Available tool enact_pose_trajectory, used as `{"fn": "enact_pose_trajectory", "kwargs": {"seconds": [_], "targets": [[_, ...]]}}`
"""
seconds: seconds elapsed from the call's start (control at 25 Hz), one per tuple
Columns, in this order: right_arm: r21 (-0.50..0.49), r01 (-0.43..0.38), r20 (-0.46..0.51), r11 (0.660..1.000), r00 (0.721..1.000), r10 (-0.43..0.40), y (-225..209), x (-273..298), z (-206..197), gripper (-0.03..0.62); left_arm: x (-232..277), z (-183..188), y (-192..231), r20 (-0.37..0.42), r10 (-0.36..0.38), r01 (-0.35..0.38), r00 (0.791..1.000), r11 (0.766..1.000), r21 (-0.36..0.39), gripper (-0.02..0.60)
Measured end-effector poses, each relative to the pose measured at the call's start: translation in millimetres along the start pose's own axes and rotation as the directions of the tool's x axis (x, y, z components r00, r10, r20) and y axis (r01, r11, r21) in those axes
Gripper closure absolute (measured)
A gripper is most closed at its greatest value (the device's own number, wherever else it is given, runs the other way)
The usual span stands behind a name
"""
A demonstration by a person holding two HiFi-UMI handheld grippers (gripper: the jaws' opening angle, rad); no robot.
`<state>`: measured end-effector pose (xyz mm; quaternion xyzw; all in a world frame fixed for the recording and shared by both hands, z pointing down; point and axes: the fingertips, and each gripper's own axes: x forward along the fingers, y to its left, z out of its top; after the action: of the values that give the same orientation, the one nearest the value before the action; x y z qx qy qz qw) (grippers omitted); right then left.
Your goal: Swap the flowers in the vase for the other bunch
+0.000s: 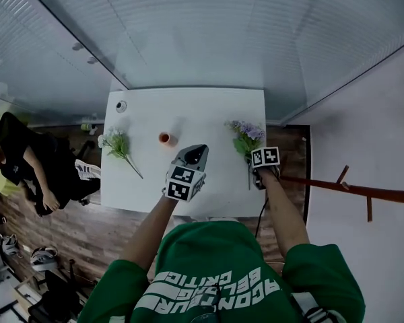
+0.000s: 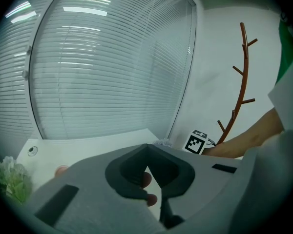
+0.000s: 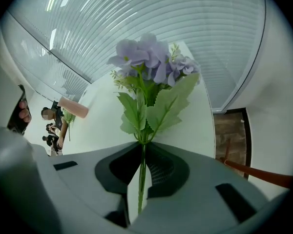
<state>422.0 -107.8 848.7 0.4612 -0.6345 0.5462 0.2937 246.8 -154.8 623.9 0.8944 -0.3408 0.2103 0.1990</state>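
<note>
A small orange-pink vase (image 1: 165, 138) stands on the white table (image 1: 188, 110) with no flowers in it. In the right gripper view the vase (image 3: 73, 107) shows at the left. My right gripper (image 3: 144, 147) is shut on the thin green stem of the purple bunch (image 3: 154, 57). That bunch (image 1: 246, 133) lies low over the table's right side, ahead of the right gripper (image 1: 258, 175). The white-green bunch (image 1: 116, 143) lies on the table at the left, also in the left gripper view (image 2: 10, 179). My left gripper (image 1: 194, 149) hovers mid-table near the vase, jaws together (image 2: 146, 147) and holding nothing.
A small round white object (image 1: 121, 105) sits at the table's far left corner. A red-brown branch-shaped coat stand (image 2: 239, 91) stands by the right wall. A seated person (image 1: 27, 167) is on the left, beyond the table. Blinds cover the windows behind the table.
</note>
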Motion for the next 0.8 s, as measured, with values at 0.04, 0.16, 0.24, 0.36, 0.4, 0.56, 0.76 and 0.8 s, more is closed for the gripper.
{"fn": "enact_pose_trajectory", "kwargs": {"seconds": [0.04,0.16,0.24,0.36,0.4,0.56,0.76,0.8], "targets": [[-0.002,0.007,0.007,1.0,1.0,-0.007,0.0,-0.4,1.2,0.562,-1.9,-0.1,1.4,0.004,0.006,-0.006,1.0,1.0,-0.002,0.577],[-0.011,0.028,0.032,1.0,0.999,-0.028,0.1,-4.4,4.9,0.56,-7.7,0.9,5.7,0.017,0.013,-0.013,1.0,1.0,-0.01,0.577],[-0.019,0.04,0.042,0.999,0.998,-0.039,-0.1,-7.5,4.8,0.538,-12.4,0.2,9.2,0.022,0.015,-0.015,1.0,1.0,-0.015,0.577],[-0.019,0.04,0.043,0.999,0.998,-0.039,3.2,-11.1,1.2,0.447,-21.8,-0.8,18.7,0.029,0.02,-0.019,0.999,1.0,-0.023,0.577],[-0.022,0.048,0.047,0.999,0.998,-0.047,3.7,-13.7,0.7,0.436,-25.3,-1.0,22.5,0.033,0.02,-0.019,0.999,1.0,-0.024,0.577],[-0.044,0.121,0.13,0.992,0.985,-0.114,11.5,-35.9,4.1,0.43,-44.5,-4.5,43.4,0.043,0.023,-0.022,0.999,0.999,-0.023,0.577],[-0.119,0.284,0.248,0.951,0.937,-0.248,34.1,-75.3,13.7,0.43,-73.5,-11.8,75.2,0.049,0.049,-0.047,0.998,0.998,-0.047,0.577],[-0.136,0.306,0.27,0.942,0.927,-0.262,41.9,-79.1,18.3,0.43,-78.7,-13.3,81.8,0.052,0.055,-0.052,0.997,0.997,-0.053,0.577]]}}
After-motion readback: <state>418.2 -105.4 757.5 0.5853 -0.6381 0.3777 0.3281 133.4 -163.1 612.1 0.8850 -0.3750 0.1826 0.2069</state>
